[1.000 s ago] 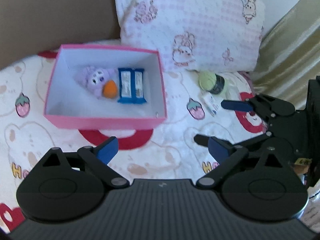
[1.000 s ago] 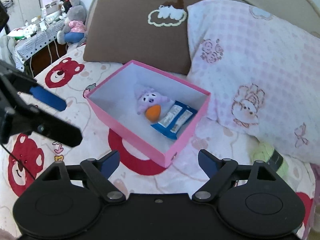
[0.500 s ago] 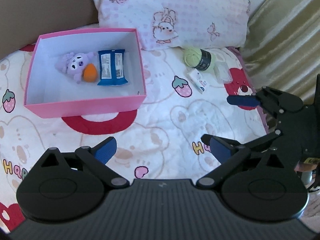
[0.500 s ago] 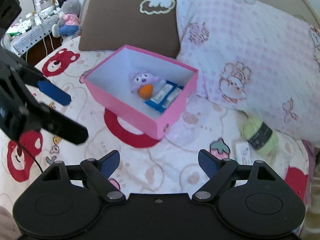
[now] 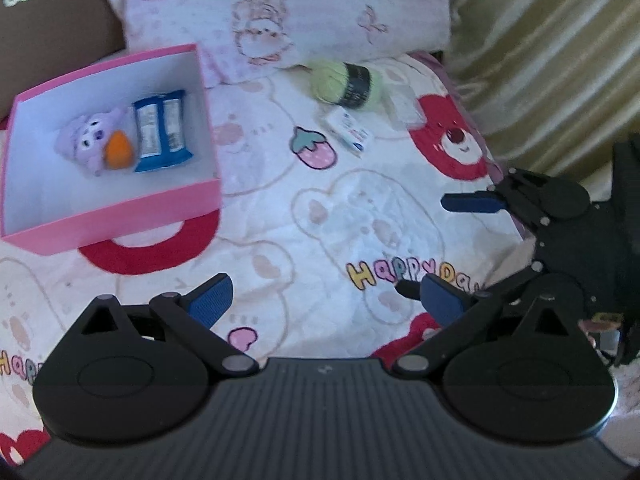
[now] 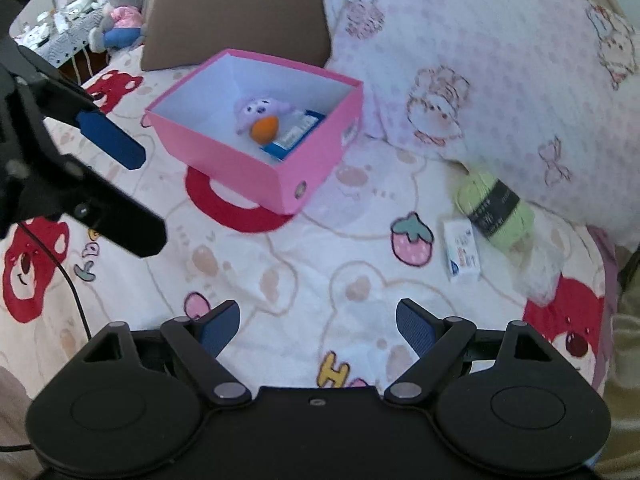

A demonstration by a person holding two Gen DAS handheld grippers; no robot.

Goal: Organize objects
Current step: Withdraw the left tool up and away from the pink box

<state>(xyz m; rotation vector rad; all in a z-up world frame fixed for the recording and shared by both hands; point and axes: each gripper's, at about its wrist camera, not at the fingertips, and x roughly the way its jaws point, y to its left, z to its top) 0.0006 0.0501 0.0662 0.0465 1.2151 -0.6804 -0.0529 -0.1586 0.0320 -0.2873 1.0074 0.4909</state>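
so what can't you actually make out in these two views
- Blue snack packet: right wrist view, mostly hidden by the pink cardboard box wall and the purple plush toy.
- Small white carton: print too small and blurred in both views.
- Clear plastic item beside the green yarn ball: blurred, unidentifiable.
- Desk clutter: right wrist view, tiny, cut by the edge.

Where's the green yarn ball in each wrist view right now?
Left wrist: green yarn ball upper centre, below the pink-checked pillow.
Right wrist: yarn right of centre, at the pillow's lower edge.
Shared landmark: small white box lying beside it.
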